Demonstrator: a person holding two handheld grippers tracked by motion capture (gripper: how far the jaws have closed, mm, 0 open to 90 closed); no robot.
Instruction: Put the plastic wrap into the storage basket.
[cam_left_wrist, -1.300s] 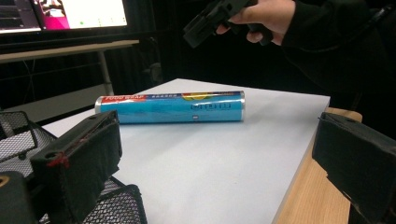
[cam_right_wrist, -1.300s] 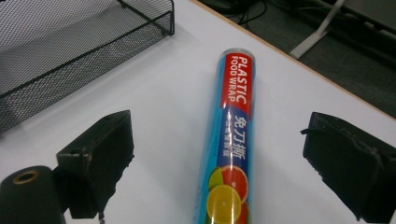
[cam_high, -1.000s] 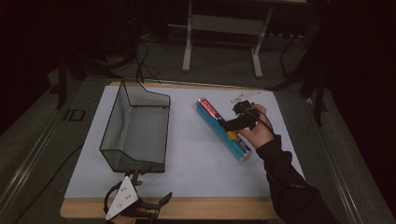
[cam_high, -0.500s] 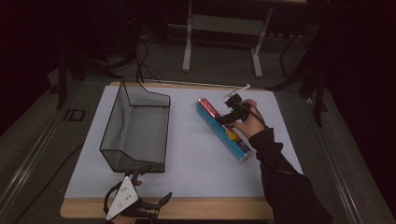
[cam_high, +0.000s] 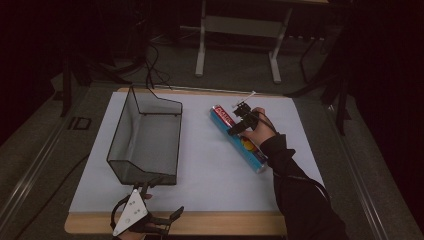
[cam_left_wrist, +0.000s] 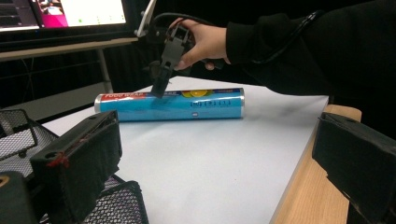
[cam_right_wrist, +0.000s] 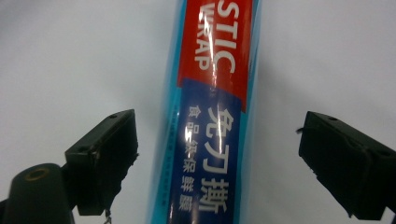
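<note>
A blue roll of plastic wrap (cam_high: 239, 139) with a red label lies on the white table cover, right of centre. My right gripper (cam_high: 235, 128) is open just above its far half, one jaw on each side of the roll (cam_right_wrist: 210, 116). In the left gripper view the roll (cam_left_wrist: 170, 103) lies across the sheet, with the right gripper (cam_left_wrist: 159, 88) coming down onto it. My left gripper (cam_high: 162, 222) rests open at the table's front edge, near the black mesh basket (cam_high: 145, 137).
The basket's mesh corner (cam_left_wrist: 116, 205) sits just under my left jaws. The wooden table edge (cam_left_wrist: 303, 186) runs along the right of that view. A metal stand (cam_high: 240, 30) and cables lie on the floor beyond the table.
My right gripper has moved away from me along the roll, toward its red-labelled end, and lowered over it. The left gripper has stayed put.
</note>
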